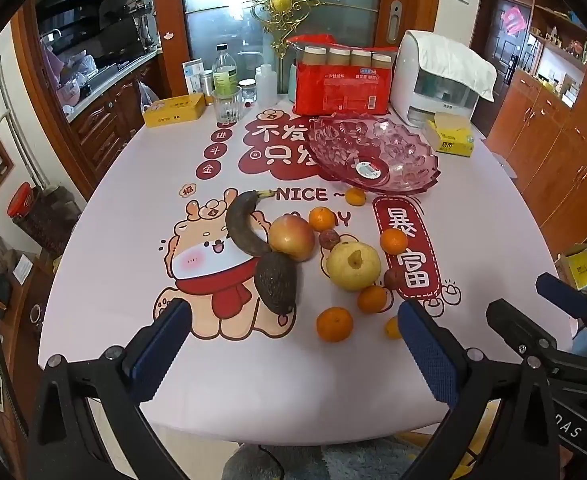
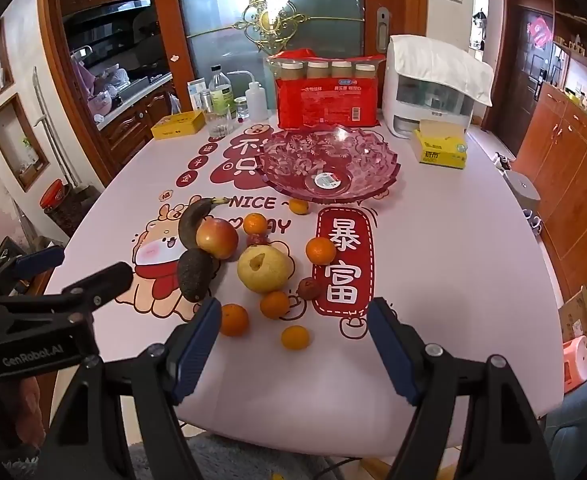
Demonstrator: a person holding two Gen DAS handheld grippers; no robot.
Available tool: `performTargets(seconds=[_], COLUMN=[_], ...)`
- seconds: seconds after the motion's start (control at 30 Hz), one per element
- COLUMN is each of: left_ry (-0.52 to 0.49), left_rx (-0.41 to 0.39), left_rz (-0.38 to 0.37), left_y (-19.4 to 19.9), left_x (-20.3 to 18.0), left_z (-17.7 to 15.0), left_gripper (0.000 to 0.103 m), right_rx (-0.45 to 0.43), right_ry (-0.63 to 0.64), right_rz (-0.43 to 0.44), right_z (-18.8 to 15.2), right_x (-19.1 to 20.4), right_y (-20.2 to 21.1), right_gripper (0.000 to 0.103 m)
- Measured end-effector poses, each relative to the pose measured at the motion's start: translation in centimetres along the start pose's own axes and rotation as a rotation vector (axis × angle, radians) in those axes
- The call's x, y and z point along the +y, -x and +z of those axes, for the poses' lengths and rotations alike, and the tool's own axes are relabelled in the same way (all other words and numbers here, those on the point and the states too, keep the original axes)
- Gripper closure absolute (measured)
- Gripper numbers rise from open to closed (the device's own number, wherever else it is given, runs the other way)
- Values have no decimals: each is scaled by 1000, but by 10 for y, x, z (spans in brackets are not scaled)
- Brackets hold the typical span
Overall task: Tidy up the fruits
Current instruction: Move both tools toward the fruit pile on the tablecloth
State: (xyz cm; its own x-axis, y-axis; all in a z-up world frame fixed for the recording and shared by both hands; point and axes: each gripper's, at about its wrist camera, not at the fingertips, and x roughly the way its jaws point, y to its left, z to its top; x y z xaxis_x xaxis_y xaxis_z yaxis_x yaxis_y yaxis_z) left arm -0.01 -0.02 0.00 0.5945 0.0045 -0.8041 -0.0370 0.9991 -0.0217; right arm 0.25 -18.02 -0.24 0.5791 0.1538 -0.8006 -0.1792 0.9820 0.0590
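Note:
Loose fruit lies mid-table: a dark banana [image 1: 245, 222], a red apple [image 1: 292, 237], an avocado [image 1: 276, 282], a yellow pear [image 1: 353, 265] and several tangerines [image 1: 334, 323]. Behind them stands a pink glass bowl [image 1: 373, 152] with only a sticker inside. My left gripper [image 1: 293, 320] hangs open above the near table edge, nothing between its fingers. In the right wrist view the same banana [image 2: 192, 220], apple [image 2: 217, 238], avocado [image 2: 194, 274], pear [image 2: 263, 268] and bowl [image 2: 329, 164] show. My right gripper [image 2: 295, 316] is open too, a tangerine [image 2: 295, 337] lying on the table below it.
At the back of the table [image 1: 133, 240] stand a red cup package [image 1: 343, 80], a white appliance [image 1: 433, 80] under a towel, a yellow tissue box [image 1: 451, 136], a glass [image 1: 226, 104], bottles [image 1: 224, 70] and a yellow tin [image 1: 175, 110]. Wooden cabinets [image 1: 553, 140] line the right.

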Motion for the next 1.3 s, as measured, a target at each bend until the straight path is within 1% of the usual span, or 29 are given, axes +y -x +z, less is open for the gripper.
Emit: performTargets(seconds=[0.1, 0.27, 0.33, 0.47, 0.63, 0.8, 1.03, 1.17, 1.3], left_ry=[5, 3, -3, 4, 12, 14, 22, 18, -4], left_rx=[25, 30, 34, 34, 27, 5, -25, -35, -50], left_rz=[-9, -26, -17, -26, -33, -16, -6, -7, 7], left_y=[-1, -7, -6, -4, 2, 10, 23, 27, 32], left_x=[0, -1, -4, -7, -12, -14, -11, -11, -11], left_z=[0, -9, -7, -5, -6, -7, -12, -12, -10], left_gripper=[1, 1, 1, 1, 1, 1, 1, 1, 1], right_rx=[4, 0, -2, 0, -9, -13, -24, -26, -37], right_ry=[4, 5, 6, 5, 5, 5, 12, 12, 14], right_rz=[6, 17, 18, 19, 17, 21, 52, 61, 67], right_z=[3, 1, 1, 1, 0, 1, -1, 0, 0], right_x=[1, 1, 1, 0, -2, -3, -9, -9, -7], right_y=[0, 1, 2, 3, 4, 4, 11, 12, 12], right_gripper=[27, 27, 27, 27, 27, 27, 27, 27, 27])
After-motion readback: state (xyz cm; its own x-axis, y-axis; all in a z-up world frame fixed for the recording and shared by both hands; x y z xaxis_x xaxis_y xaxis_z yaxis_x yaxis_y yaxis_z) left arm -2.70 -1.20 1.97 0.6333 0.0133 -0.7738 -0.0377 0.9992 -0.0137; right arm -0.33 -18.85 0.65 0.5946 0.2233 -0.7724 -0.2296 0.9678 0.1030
